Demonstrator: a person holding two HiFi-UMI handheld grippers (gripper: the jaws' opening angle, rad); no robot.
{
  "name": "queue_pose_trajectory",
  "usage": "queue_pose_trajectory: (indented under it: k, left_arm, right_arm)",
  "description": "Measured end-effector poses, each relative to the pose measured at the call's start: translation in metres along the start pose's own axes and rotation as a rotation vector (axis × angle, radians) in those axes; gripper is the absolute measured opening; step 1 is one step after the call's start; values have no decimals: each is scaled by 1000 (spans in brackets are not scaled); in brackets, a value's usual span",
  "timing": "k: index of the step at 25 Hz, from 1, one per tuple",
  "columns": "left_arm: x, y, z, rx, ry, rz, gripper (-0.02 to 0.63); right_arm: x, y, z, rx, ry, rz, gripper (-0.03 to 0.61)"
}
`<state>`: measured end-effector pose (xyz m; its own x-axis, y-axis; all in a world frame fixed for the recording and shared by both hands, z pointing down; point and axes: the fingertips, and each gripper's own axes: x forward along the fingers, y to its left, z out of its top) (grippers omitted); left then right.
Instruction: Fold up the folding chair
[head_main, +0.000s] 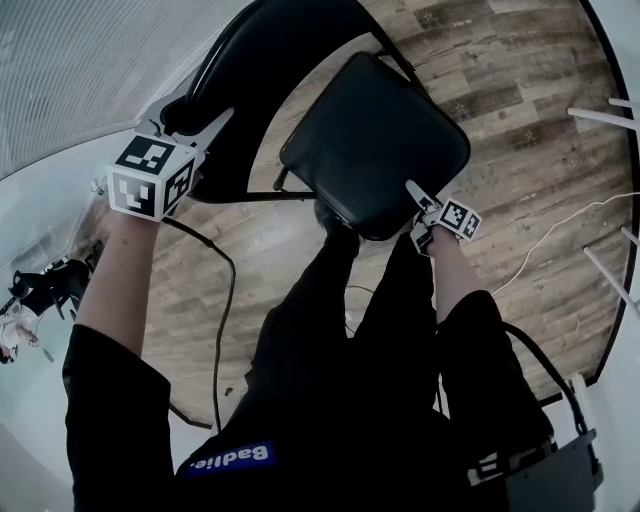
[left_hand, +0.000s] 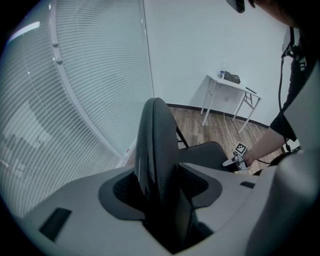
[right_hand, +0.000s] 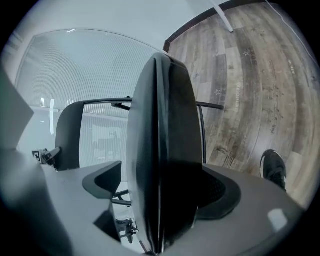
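A black folding chair stands on the wood floor in front of me. Its seat (head_main: 375, 135) is tilted toward me, and the curved backrest (head_main: 270, 50) rises at the far left. My left gripper (head_main: 197, 115) grips the backrest's top edge (left_hand: 157, 145), which fills the gap between its jaws. My right gripper (head_main: 420, 215) holds the near front edge of the seat (right_hand: 160, 150), with the jaws closed on either face. The right gripper view also takes in the backrest (right_hand: 70, 130) and the left gripper (right_hand: 47, 156) on it.
A glass wall with white blinds (left_hand: 75, 100) runs close behind the chair. A white table (left_hand: 230, 82) stands by the far wall, and a white cable (head_main: 560, 235) trails over the floor. The person's legs and a shoe (right_hand: 274, 167) are just under the seat.
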<state>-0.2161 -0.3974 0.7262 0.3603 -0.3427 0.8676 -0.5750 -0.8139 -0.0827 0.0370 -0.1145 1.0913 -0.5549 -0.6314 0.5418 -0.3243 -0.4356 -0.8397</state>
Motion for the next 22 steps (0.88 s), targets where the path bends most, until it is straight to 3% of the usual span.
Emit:
queue_pose_trajectory:
  k: [10,15,22]
  left_arm:
    - [-11,-26,35,-38,-14,-65,174]
    - [-27,-54,51,-83,0,-160,132]
    - [-113,-92,50,-67,-1,-139,109]
  right_arm:
    - [-3,54,10,20,-7,15,434]
    - [-14,91,14,15,-32,17,403]
    - [-48,175,-20,-28,-45,63,387]
